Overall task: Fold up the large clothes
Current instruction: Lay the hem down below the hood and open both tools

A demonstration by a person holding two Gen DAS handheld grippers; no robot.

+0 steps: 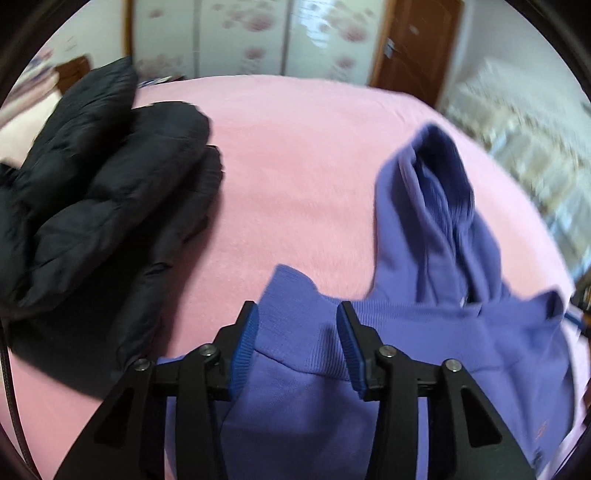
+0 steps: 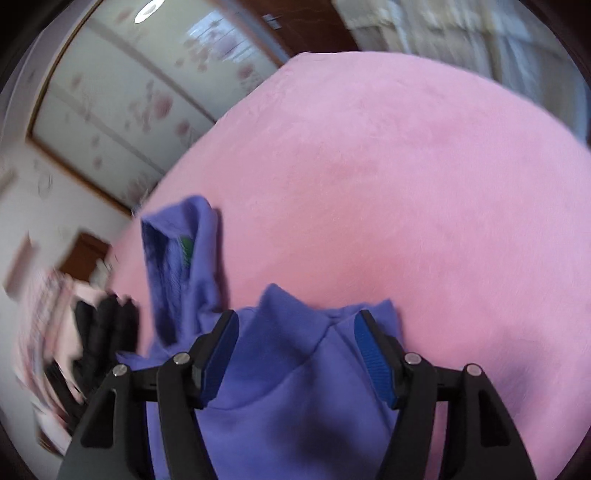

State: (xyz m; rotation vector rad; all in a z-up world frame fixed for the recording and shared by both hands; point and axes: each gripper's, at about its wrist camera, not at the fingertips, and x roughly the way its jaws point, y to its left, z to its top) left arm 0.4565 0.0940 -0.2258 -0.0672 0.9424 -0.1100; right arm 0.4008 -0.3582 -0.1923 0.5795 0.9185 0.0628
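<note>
The purple hoodie [image 1: 424,332] is lying on the pink bed [image 1: 295,177], spread out close below me, and I am taking it as my landmark. Its hood [image 1: 436,206] is stretching away from the body toward the far side of the bed, its opening gaping upward. A ribbed edge of the hoodie is bunching into small peaks right under my fingers.

My left fingers [image 1: 297,317] are standing apart over that ribbed edge, with purple cloth showing in the gap between the blue pads [image 1: 243,347], but the pads are not pressing on it. My right fingers [image 2: 295,325] are gaping wider over another part of the hoodie [image 2: 280,398], again with cloth lying below the gap and nothing pinched. Neither hand is holding anything.

To the left of the hoodie, well apart from it, a black puffer jacket [image 1: 96,206] is sitting in a heap on the bed. Beyond the hoodie, past the bed's far edge, a wardrobe with flowered sliding panels [image 1: 258,33] is standing, and a brown wooden door [image 1: 417,40] is showing beside it.
</note>
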